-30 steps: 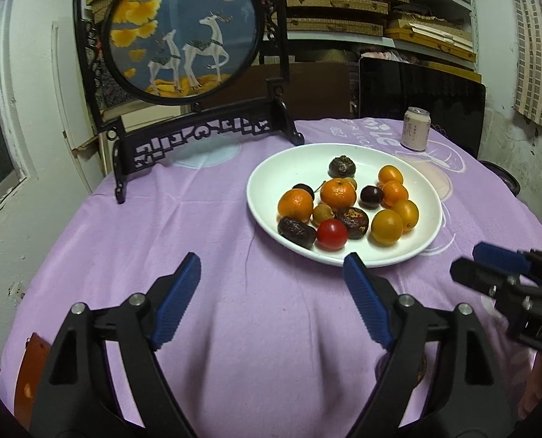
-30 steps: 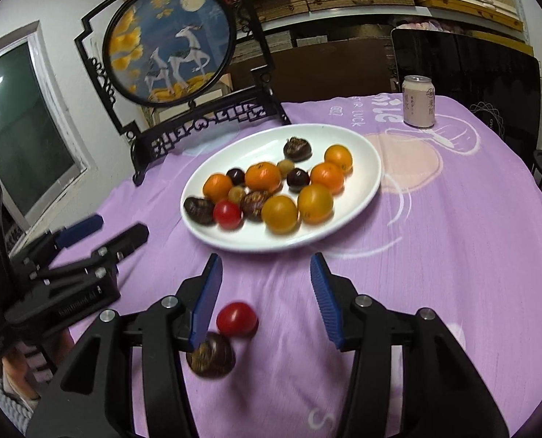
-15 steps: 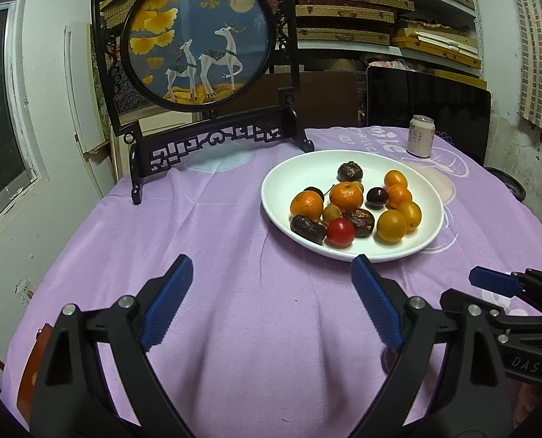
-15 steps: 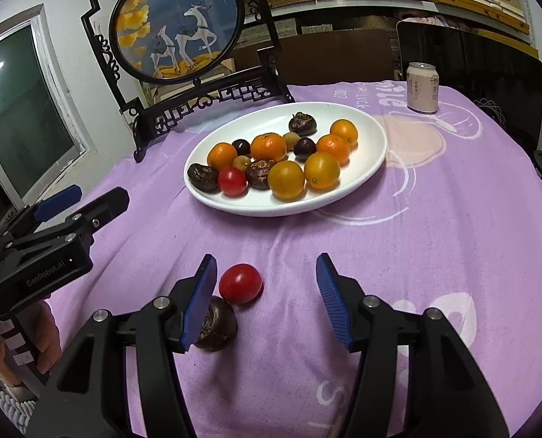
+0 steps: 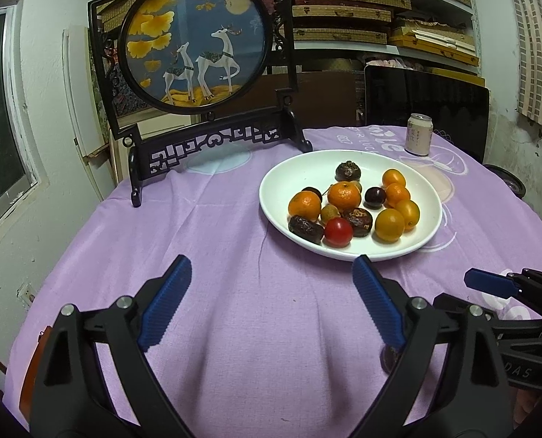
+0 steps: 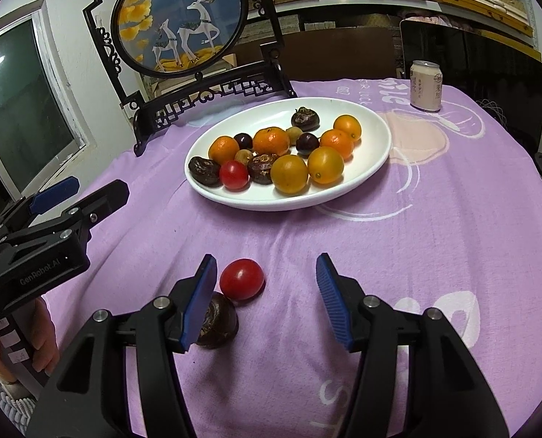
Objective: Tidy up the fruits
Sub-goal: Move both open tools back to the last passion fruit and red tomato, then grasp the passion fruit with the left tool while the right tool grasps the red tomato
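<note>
A white oval plate (image 6: 373,146) on the purple tablecloth holds several oranges, yellow fruits, dark fruits and a red tomato; it also shows in the left wrist view (image 5: 282,179). A loose red tomato (image 6: 241,279) and a dark brown fruit (image 6: 218,319) lie on the cloth in front of the plate. My right gripper (image 6: 265,299) is open, low over the cloth, with the tomato just inside its left finger and the brown fruit partly behind it. My left gripper (image 5: 271,304) is open and empty over bare cloth, near the plate's front left.
A black-framed round deer screen (image 5: 198,40) stands at the back left of the table. A drink can (image 6: 426,85) stands at the back right. A dark chair back (image 5: 424,109) and shelves lie behind. The wall and a window are on the left.
Both grippers have drawn back and risen a little from the plate. The right gripper's jaws have widened slightly, with the tomato and brown fruit still lying by its left finger.
</note>
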Motion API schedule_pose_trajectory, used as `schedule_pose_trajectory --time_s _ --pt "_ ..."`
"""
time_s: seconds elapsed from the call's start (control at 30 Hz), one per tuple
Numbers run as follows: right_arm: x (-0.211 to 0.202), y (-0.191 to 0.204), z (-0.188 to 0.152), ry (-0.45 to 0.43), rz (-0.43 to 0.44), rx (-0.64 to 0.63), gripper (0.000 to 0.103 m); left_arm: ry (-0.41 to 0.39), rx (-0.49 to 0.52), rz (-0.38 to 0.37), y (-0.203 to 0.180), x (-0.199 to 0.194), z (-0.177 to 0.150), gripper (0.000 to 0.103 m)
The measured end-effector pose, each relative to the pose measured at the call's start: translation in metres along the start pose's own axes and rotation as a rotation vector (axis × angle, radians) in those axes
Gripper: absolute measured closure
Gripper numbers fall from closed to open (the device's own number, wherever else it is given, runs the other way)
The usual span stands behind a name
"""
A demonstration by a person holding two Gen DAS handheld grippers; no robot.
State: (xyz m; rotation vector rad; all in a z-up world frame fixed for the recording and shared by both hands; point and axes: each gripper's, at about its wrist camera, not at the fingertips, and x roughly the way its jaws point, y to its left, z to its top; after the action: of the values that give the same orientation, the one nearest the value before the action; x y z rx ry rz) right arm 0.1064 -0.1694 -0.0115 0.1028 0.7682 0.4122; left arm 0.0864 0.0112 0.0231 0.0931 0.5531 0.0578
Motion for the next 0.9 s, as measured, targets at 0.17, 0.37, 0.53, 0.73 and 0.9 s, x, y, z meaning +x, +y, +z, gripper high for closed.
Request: schedule_pose_trajectory --time_s 0.17,0.37,0.53,0.73,0.9 --pt "0.002 0.003 -0.002 0.007 -0.002 -0.008 0.046 -0.002 0.001 0.002 0.000 -0.001 0.000 0.011" --pt "0.005 0.002 -0.003 0.015 -0.003 -0.005 0.046 -0.006 0.007 0.000 0.000 -0.002 0.001 0.011" --pt "0.010 0.005 -0.003 0.031 0.008 -0.008 0.046 -0.003 0.016 0.000 -0.001 -0.002 0.001 0.010" --pt "0.009 0.002 0.000 0.034 0.032 0.014 0.046 0.020 0.023 -0.004 0.003 -0.003 -0.003 0.010" --pt "0.009 -0.023 0.005 0.059 0.094 0.147 0.046 0.059 0.050 -0.020 0.010 -0.013 -0.025 0.010"
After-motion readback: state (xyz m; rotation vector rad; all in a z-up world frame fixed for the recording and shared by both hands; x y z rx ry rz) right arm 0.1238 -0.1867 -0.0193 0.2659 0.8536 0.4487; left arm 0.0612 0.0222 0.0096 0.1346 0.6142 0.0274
